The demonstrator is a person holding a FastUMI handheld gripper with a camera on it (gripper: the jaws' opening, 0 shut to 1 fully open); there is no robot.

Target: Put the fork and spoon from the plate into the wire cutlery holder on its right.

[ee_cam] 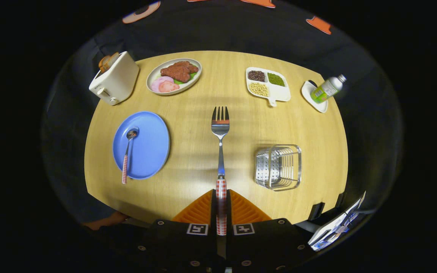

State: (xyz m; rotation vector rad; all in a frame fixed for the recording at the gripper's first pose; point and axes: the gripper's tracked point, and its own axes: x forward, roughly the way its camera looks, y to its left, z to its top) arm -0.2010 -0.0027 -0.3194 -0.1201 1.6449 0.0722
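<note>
Because the tool was clamped only on the fork handle's end, the fork could swing or snag the wire cutlery holder rim.

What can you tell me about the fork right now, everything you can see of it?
The fork has a shiny metal head and neck and a red-and-white checked handle. Both fingers of the gripper press on the handle, so it is held, pointing straight ahead with its four tines farthest from the fingers. It appears lifted above the wooden table, between the blue plate, where the spoon lies, and the wire holder. Only the fingers appear to touch it.
</note>
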